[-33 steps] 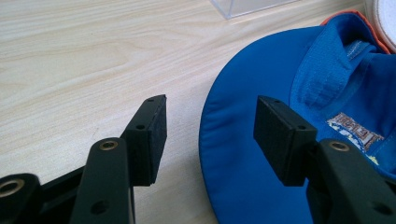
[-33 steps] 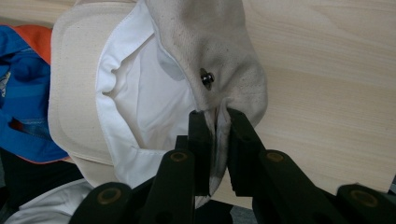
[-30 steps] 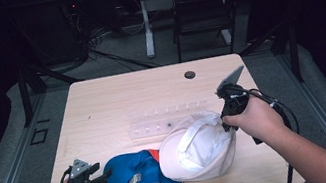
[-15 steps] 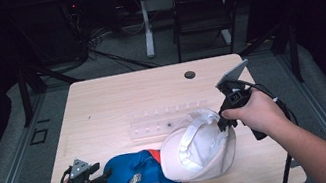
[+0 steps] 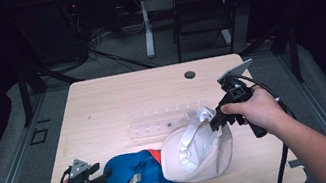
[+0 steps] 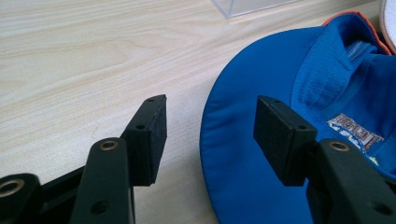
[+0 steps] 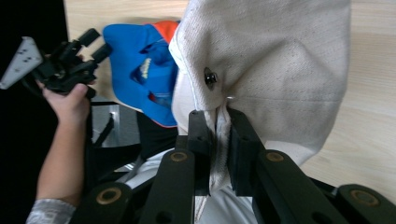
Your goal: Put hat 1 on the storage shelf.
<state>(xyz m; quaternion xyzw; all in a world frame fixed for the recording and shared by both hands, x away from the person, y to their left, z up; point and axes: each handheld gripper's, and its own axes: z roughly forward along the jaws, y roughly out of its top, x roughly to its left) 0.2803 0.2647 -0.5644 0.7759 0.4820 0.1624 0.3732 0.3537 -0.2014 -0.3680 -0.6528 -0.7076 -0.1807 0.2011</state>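
**Two caps on a pale table, one pinched at its rim**

Dark surroundings ring a pale wooden table (image 5: 117,104): cables and a folding chair (image 5: 200,13) lie beyond its far edge at twelve o'clock, and a small dark hole (image 5: 190,74) sits in the tabletop near that edge. A clear plastic tray (image 5: 156,122) lies flat around the table's middle.

At about five o'clock from the tray, a white cap (image 5: 196,146) stands tipped up on its side, its pale lining facing the left. The right gripper (image 5: 218,120), held in the person's hand at roughly three o'clock of the table, has its jaws clamped tight on the cap's upper rim; in the right gripper view the fabric edge is squeezed between the two black pads (image 7: 198,135), just below a small metal snap (image 7: 210,77).

A blue cap (image 5: 133,178) lies at seven o'clock of the table, touching the white cap and partly tucked under it, with an orange edge showing where they meet. The left gripper (image 5: 105,174) rests at the blue cap's nine o'clock side with its jaws spread wide; in the left gripper view the blue brim (image 6: 243,154) lies between and beneath them, and neither pad presses on it.
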